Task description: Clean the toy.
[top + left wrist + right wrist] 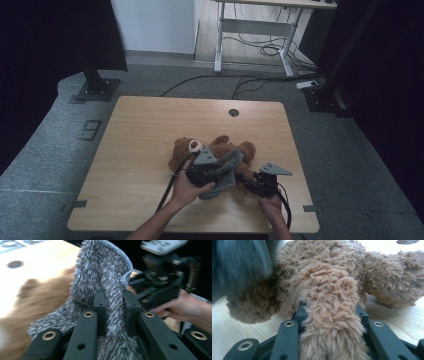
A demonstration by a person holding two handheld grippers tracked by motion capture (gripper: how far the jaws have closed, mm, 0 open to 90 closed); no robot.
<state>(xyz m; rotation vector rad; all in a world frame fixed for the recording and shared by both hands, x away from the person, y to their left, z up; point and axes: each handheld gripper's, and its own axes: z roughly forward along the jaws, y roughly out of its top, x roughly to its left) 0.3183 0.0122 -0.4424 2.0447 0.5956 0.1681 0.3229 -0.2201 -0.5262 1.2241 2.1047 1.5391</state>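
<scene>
A brown teddy bear (pixel 222 146) lies on its back in the middle of the wooden table (pixel 140 145). Over its belly hangs a shaggy grey cloth (pixel 229 167). My left gripper (pixel 202 170) is shut on a fold of that cloth (pixel 105 272), which bunches up between its jaws (pixel 115 298), with the bear's fur (pixel 37 307) blurred behind it. My right gripper (pixel 252 182) sits at the bear's lower right. It is shut on one brown furry limb (pixel 327 305) that fills the gap between its jaws (pixel 329 310). The grey cloth (pixel 239 265) shows at the upper left there.
A round cable hole (pixel 233 112) sits near the table's far edge. Beyond the table, on the grey floor, stand a white-legged desk (pixel 260 30), loose black cables (pixel 250 80) and two black stand bases (pixel 95 90). The person's right hand (pixel 185 307) grips the other gripper close by.
</scene>
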